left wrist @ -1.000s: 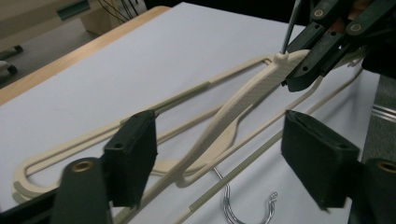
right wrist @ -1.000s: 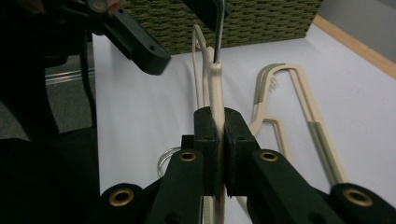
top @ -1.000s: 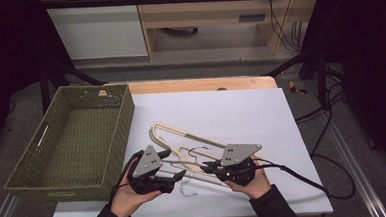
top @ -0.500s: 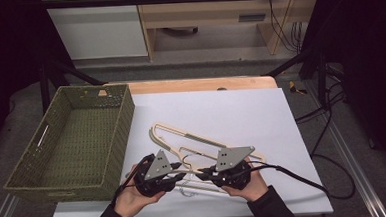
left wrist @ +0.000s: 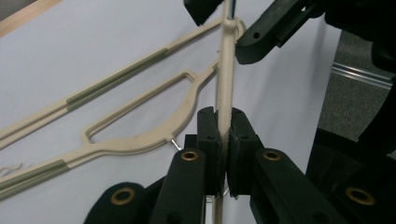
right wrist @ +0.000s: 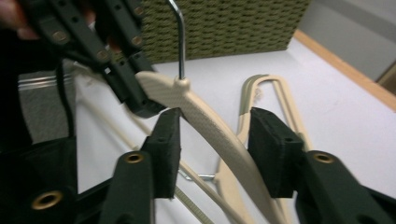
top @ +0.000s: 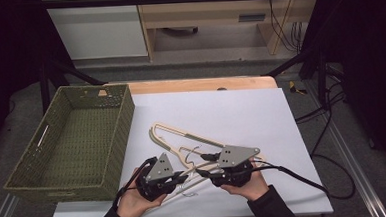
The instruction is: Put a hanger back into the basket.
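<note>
Several cream plastic hangers (top: 182, 134) lie in a loose pile on the white table top. One cream hanger (left wrist: 226, 79) is lifted on edge, and my left gripper (left wrist: 223, 140) is shut on its arm near the neck. My right gripper (right wrist: 215, 140) is open, its jaws standing on either side of the same hanger (right wrist: 205, 116) just below the metal hook (right wrist: 180, 37). In the high view the left gripper (top: 183, 178) and right gripper (top: 203, 172) face each other tip to tip at the table's front edge.
A green wicker basket (top: 126, 117) stands at the table's left with nothing in it. Another hanger (left wrist: 140, 135) lies flat under the raised one. The white sheet (top: 261, 115) is bare behind and right of the pile. A black cable (top: 305, 180) trails right from my right gripper.
My left gripper has edged to the right, closer to the right gripper. The right gripper has hardly moved.
</note>
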{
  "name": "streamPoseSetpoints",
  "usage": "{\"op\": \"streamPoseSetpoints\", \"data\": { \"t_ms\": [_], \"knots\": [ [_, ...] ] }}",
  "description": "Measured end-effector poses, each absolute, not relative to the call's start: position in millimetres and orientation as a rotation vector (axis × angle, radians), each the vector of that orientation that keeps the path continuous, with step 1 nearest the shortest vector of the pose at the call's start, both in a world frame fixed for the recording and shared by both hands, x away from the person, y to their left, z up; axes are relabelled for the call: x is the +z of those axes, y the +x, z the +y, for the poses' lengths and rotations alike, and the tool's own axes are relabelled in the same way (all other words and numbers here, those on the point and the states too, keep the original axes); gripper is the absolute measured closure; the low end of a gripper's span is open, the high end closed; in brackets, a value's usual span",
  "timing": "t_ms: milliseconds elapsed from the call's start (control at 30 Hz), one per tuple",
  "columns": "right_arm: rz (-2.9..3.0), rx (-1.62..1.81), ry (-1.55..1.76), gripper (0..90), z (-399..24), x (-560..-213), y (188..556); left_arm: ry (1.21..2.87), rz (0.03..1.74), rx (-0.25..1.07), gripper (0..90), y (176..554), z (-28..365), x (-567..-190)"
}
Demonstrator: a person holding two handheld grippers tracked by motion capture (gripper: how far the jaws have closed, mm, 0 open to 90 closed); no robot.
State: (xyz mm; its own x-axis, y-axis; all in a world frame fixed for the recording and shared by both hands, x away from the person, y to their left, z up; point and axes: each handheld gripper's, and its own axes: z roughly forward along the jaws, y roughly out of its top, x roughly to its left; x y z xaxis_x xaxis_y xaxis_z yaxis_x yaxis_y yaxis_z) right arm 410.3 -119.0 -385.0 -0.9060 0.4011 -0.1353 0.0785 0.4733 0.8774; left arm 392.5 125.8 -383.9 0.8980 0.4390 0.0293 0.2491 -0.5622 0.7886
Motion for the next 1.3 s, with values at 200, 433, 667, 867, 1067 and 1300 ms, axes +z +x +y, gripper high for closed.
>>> {"op": "streamPoseSetpoints", "data": {
  "t_ms": [200,433,667,867,1067,1300],
  "knots": [
    [2.325,1.452,0.487,41.2,-131,-377,411,2.126,0.550,0.318,86.1,393,136,-377],
    [2.212,1.515,0.662,23.8,-154,-372,416,2.058,0.627,0.387,86.1,394,150,-367],
    [2.124,1.532,0.777,17.0,-179,-370,417,1.984,0.671,0.416,86.0,393,166,-351],
    [2.071,1.528,0.861,13.5,-198,-372,417,1.940,0.670,0.470,86.1,388,182,-328],
    [2.010,1.528,0.956,10.8,-216,-375,417,1.908,0.668,0.507,86.1,391,200,-310],
    [1.996,1.495,0.992,9.0,-226,-380,416,1.908,0.670,0.545,86.0,400,224,-286]
  ]
}}
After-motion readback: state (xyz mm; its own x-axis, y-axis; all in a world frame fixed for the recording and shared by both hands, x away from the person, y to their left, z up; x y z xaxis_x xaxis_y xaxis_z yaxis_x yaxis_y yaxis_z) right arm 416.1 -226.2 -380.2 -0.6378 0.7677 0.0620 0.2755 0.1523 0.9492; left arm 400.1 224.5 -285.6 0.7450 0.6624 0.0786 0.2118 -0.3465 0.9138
